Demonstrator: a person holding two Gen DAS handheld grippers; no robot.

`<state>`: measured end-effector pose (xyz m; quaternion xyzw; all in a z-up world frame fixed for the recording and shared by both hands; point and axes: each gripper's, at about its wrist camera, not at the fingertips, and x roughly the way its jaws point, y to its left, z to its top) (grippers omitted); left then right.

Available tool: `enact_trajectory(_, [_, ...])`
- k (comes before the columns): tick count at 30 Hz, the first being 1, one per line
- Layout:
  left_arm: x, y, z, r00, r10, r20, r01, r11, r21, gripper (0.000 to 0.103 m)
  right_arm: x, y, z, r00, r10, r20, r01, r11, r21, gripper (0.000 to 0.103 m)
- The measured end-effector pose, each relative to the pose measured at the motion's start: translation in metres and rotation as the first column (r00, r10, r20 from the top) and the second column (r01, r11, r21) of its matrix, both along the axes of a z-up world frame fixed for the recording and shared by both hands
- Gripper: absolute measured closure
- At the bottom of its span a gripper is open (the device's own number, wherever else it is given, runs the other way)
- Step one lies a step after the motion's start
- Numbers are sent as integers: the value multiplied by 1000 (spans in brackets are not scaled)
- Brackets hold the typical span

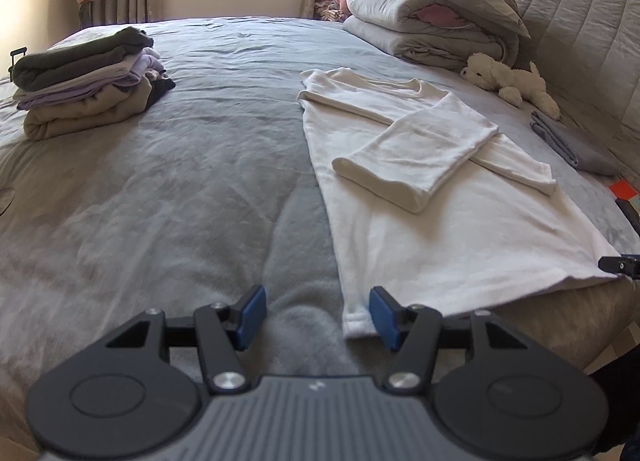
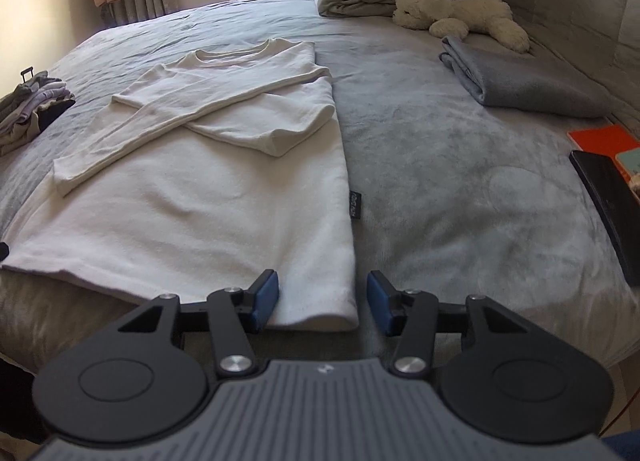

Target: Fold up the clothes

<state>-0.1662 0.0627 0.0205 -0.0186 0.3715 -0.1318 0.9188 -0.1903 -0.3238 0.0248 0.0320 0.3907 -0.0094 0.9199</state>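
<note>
White long-sleeved shirt point(image 2: 192, 205), sleeves folded across its chest, lies flat on the grey bed point(image 2: 460, 197). Left gripper point(image 1: 318, 315) and right gripper point(image 2: 323, 299): fingers open at the shirt's hem corners, lower centre of each view.

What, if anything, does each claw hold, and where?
Nothing is gripped. Each open claw straddles a bottom hem corner of the white shirt: left claw, right claw.

Plain white shirt point(image 2: 192, 197) on plain grey-blue blanket point(image 2: 460, 197); blue-padded black tongs point(image 2: 323, 297); cream plush dog point(image 2: 460, 17).
</note>
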Motion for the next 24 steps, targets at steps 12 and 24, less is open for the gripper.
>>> enact_trajectory(12, [-4, 7, 3, 1000, 7, -23, -8, 999, -49, 45, -9, -11, 4, 999, -33, 1, 32, 995, 96, 52])
enact_trajectory(24, [-3, 11, 4, 998, -33, -53, 24, 987, -160, 69, -12, -41, 7, 991, -131, -14, 128, 934, 332, 67])
